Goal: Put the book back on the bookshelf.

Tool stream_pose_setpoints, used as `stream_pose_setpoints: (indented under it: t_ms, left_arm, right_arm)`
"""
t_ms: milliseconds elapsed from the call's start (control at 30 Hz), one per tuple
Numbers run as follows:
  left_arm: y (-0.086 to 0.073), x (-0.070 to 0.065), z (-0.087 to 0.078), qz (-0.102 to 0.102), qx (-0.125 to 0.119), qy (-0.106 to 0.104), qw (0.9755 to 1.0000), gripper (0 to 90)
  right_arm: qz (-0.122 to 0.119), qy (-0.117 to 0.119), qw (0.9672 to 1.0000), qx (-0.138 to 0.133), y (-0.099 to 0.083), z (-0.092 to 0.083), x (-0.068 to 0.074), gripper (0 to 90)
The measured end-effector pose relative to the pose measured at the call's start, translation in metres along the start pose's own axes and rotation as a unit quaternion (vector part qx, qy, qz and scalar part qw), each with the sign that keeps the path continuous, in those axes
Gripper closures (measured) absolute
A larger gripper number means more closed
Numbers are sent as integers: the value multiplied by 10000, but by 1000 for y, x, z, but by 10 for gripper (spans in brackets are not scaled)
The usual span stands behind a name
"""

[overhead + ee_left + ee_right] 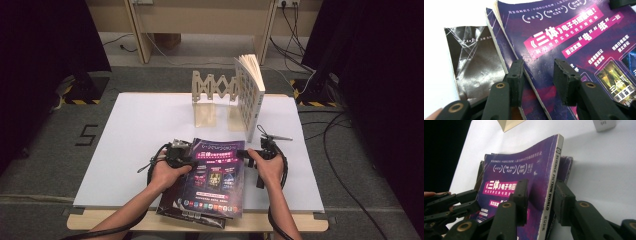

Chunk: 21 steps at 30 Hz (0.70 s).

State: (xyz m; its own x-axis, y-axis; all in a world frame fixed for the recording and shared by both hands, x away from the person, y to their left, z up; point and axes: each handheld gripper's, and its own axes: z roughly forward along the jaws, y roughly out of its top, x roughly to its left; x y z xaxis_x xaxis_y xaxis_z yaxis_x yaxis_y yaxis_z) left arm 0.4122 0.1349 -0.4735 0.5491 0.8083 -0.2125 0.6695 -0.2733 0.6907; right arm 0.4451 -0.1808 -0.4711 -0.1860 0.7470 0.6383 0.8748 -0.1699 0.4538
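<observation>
Lifting the top magazine [216, 172] off a small stack at the near middle of the desk [135, 145]: that is the step I judge to be in hand. My right tool [539, 202] straddles its spine edge, which stands raised off the stack, jaws close on both faces but with contact unclear. My left tool [537, 82] sits released, one jaw on the cover, the other beyond the left edge, over the magazine beneath. Far right, a book [250, 95] stands against a wooden rack [212, 92]. Next I should clench the right tool firmly, then carry the magazine toward the rack.
</observation>
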Motion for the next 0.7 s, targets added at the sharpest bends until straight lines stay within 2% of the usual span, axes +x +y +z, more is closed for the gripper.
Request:
stream_pose_setpoints:
  t_ms: [133, 333, 400, 467, 567, 700]
  left_arm:
    - [0, 0, 0, 3, -21, 40, 10000, 598]
    - [0, 1, -1, 46, 15, 64, 10000, 598]
    - [0, 1, -1, 36, 16, 54, 10000, 598]
    - [0, 1, -1, 17, 19, 32, 10000, 598]
    - [-1, 3, -3, -5, -5, 12, 10000, 599]
    - [-2, 7, -10, -231, -170, -260, 9993, 569]
  right_arm:
    - [-77, -49, 9999, -57, 3, 3, 2, 696]
    - [11, -45, 10000, -45, 7, 10, 0, 699]
    - [70, 56, 9999, -50, 9, 8, -1, 729]
    - [30, 175, 9998, -58, 10, 6, -1, 767]
    - [-103, 267, 9995, -101, 12, 0, 10, 810]
    - [-341, 205, 9990, -183, 13, -8, 28, 823]
